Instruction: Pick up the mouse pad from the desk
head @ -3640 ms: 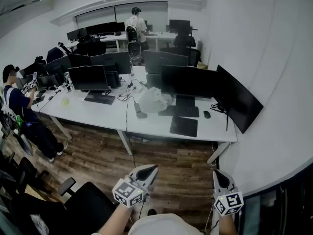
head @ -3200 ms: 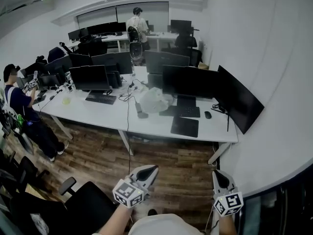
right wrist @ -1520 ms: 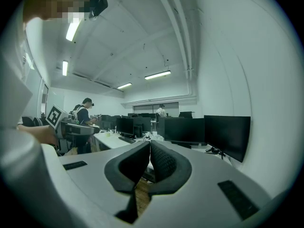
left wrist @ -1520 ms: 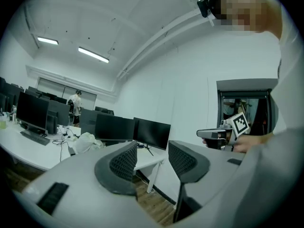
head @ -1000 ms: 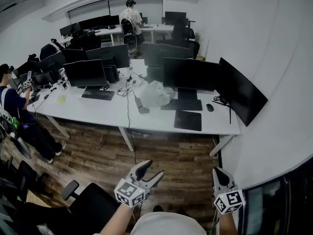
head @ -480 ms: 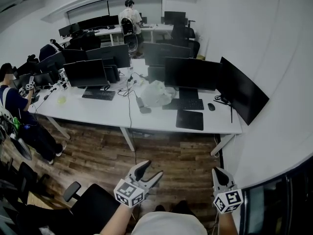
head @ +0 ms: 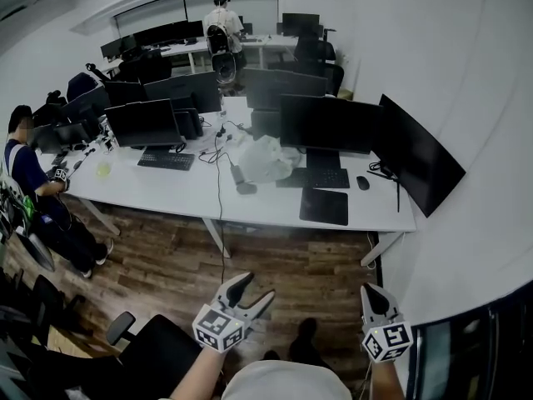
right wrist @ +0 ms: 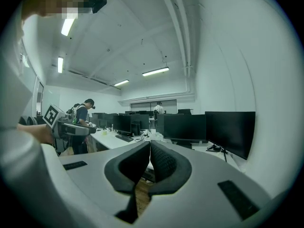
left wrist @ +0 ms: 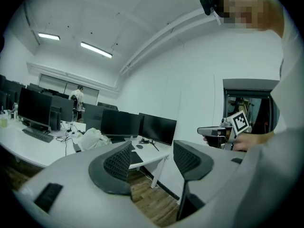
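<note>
Approach: flat black rectangular mouse pad (head: 324,206) lies near the front right corner of the white bench (head: 191,192), well off; left tool (head: 254,287) gapes empty, right tool (head: 370,295) closed, empty; next needs stepping closer

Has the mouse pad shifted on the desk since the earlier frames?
No. The mouse pad lies directly in front of the keyboard, just as before.

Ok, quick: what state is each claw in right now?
Left claw: open, holding nothing.
Right claw: closed, empty.
</note>
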Action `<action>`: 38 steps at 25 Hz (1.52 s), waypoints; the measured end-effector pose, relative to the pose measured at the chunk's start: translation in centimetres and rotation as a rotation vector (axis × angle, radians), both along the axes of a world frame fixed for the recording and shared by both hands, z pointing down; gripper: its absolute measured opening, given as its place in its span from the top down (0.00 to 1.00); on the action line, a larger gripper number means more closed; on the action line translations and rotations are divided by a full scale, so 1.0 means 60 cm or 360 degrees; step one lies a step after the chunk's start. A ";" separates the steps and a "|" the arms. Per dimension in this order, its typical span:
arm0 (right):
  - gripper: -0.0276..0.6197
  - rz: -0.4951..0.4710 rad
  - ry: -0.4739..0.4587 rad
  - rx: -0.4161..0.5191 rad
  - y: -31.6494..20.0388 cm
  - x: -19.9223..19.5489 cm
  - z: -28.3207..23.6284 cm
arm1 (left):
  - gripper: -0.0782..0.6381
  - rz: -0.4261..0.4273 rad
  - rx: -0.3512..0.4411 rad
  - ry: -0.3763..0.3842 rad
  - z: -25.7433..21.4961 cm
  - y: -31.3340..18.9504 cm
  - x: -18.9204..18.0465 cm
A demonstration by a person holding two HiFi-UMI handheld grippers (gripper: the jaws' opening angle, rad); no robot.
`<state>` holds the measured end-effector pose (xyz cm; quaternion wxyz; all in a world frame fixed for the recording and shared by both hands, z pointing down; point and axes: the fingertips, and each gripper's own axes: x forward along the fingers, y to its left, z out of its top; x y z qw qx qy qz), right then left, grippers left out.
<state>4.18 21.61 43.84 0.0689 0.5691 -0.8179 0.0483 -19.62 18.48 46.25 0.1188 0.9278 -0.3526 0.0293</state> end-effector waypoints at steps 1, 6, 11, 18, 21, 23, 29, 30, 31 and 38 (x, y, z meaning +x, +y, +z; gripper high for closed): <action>0.94 -0.0007 0.0004 -0.0002 -0.012 0.005 0.003 | 0.48 -0.0007 -0.0004 -0.0005 0.002 -0.011 0.006; 0.94 -0.0034 -0.0007 -0.0012 -0.087 0.040 0.015 | 0.47 -0.0023 -0.0026 -0.0030 0.011 -0.071 0.041; 0.94 -0.0081 -0.0028 -0.0039 -0.167 0.079 0.030 | 0.46 -0.0060 -0.0054 -0.0062 0.019 -0.139 0.079; 0.94 -0.0138 -0.0028 -0.0071 -0.264 0.142 0.037 | 0.46 -0.0089 -0.0074 -0.0096 0.026 -0.223 0.153; 0.94 -0.0161 -0.0036 -0.0078 -0.295 0.174 0.045 | 0.46 -0.0101 -0.0074 -0.0112 0.027 -0.250 0.186; 0.94 -0.0178 -0.0041 -0.0085 -0.311 0.188 0.050 | 0.46 -0.0111 -0.0077 -0.0118 0.028 -0.265 0.204; 0.94 -0.0199 -0.0052 -0.0125 -0.361 0.211 0.065 | 0.46 -0.0132 -0.0117 -0.0140 0.047 -0.309 0.233; 0.94 -0.0199 -0.0056 -0.0129 -0.369 0.214 0.068 | 0.46 -0.0133 -0.0124 -0.0148 0.050 -0.316 0.236; 0.94 -0.0198 -0.0061 -0.0135 -0.377 0.217 0.071 | 0.46 -0.0135 -0.0131 -0.0157 0.053 -0.323 0.238; 0.94 -0.0169 -0.0071 -0.0188 -0.446 0.233 0.097 | 0.46 -0.0126 -0.0164 -0.0176 0.074 -0.398 0.249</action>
